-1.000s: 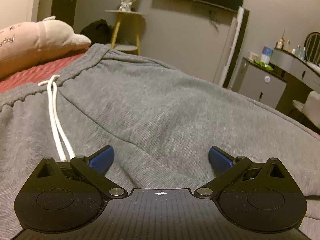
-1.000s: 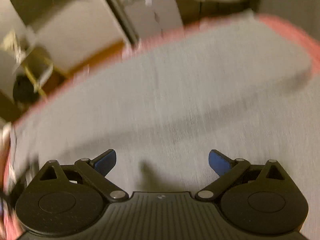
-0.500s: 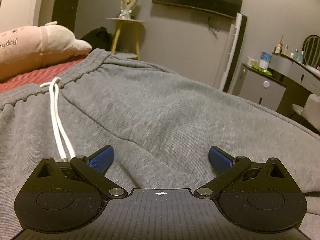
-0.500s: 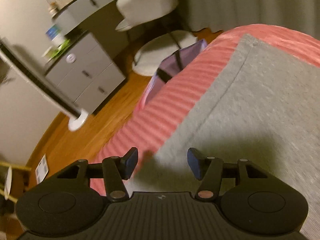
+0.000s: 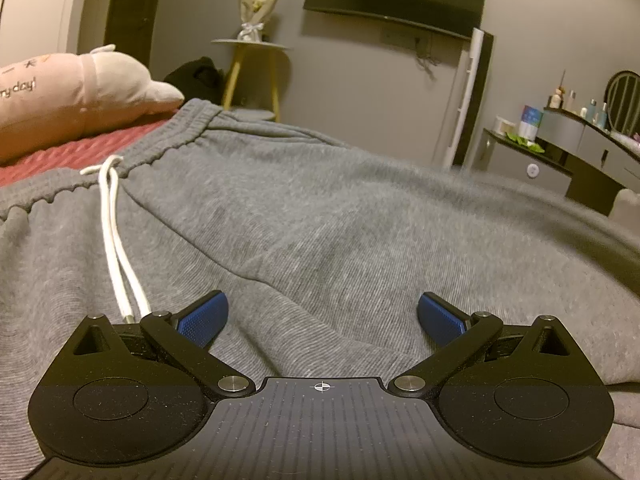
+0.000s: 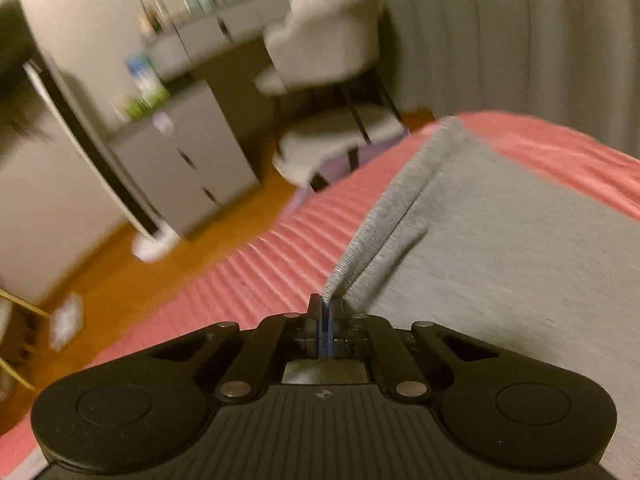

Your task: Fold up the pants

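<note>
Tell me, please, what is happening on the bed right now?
A person with a handheld gripper in each hand is folding grey sweatpants spread on a red bedspread. The right gripper is shut on the hem edge of a leg, pinching it up off the bedspread. The left gripper is open, low over the upper part of the pants near the white drawstring, gripping nothing. No fold is visible yet. A pink plush pillow lies beyond the waistband.

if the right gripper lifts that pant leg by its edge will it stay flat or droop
Probably droop: the gray pants already peel up in a soft ridge where the right gripper pinches the edge. The thick knit looks fairly heavy, so it would likely drag on the red bedspread.
</note>
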### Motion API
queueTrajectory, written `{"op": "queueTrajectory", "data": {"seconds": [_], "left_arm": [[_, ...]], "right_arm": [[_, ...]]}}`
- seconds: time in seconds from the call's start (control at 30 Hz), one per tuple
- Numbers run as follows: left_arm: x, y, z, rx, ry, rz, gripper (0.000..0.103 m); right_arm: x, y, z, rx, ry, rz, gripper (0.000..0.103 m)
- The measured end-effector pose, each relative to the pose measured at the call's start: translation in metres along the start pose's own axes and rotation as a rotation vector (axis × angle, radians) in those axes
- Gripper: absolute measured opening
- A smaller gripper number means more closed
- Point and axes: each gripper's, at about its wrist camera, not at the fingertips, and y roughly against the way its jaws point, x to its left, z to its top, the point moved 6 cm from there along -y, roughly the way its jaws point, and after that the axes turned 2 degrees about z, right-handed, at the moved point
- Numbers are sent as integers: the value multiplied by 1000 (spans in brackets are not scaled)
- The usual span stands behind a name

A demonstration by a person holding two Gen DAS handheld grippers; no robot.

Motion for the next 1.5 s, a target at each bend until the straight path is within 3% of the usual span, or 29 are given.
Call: {"op": "queueTrajectory", "data": {"seconds": [0.13, 0.23, 0.3, 0.37, 0.47, 0.5, 0.6, 0.67, 0.73, 0.83, 0.87, 0.9, 0.93, 1.0, 1.03, 1.13, 1.2, 1.23, 1.33, 1.4, 1.47, 1.5], "left_arm": [[1, 1, 0, 4, 3, -2, 103], [2, 1, 1, 7, 11, -8, 103], [2, 1, 2, 8, 12, -9, 103], [3, 1, 1, 9, 10, -8, 103], [2, 1, 2, 10, 13, -8, 103], [3, 1, 2, 10, 12, -8, 103], [4, 0, 2, 8, 15, -11, 103], [4, 0, 2, 7, 13, -9, 103], [4, 0, 2, 5, 8, -6, 103], [2, 1, 1, 7, 3, -1, 103], [2, 1, 1, 7, 3, -1, 103], [2, 1, 1, 7, 4, -2, 103], [2, 1, 1, 7, 3, -1, 103], [1, 0, 0, 7, 4, -2, 103], [2, 0, 0, 7, 5, -3, 103], [2, 1, 0, 7, 3, -1, 103], [2, 1, 0, 7, 4, -2, 103], [2, 1, 0, 8, 4, -2, 103], [2, 1, 0, 13, 5, -2, 103], [3, 1, 2, 21, 15, -8, 103], [6, 4, 6, 45, 31, -12, 103], [8, 7, 11, 70, 37, -18, 103]], "right_arm": [[-51, 102, -62, -67, -44, 8, 2], [-101, 139, -109, -83, -149, -102, 4], [-123, 136, -110, -78, -155, -160, 8], [-125, 130, -91, -93, -154, -86, 11], [-95, 129, -77, -184, 105, -103, 46], [-80, 121, -78, -190, 220, -116, 64], [-42, 92, -95, -193, 514, -138, 67], [-26, 73, -106, -217, 677, -233, 65], [-19, 61, -110, -223, 742, -288, 60], [-26, 52, -106, -217, 733, -330, 59], [-30, 50, -104, -210, 704, -349, 57], [-38, 50, -101, -205, 669, -352, 49], [-44, 51, -97, -201, 635, -343, 28], [-55, 57, -83, -217, 526, -317, 5], [-63, 66, -75, -231, 418, -285, 5], [-121, 121, -48, -344, -63, -129, 4], [-161, 148, -48, -394, -345, -21, 4], [-177, 157, -55, -394, -441, -28, 5], [-211, 154, -82, -279, -654, -149, 9], [-225, 132, -89, -190, -723, -96, 10], [-229, 123, -86, -174, -757, -65, 10], [-227, 122, -81, -183, -749, -35, 19]]}}
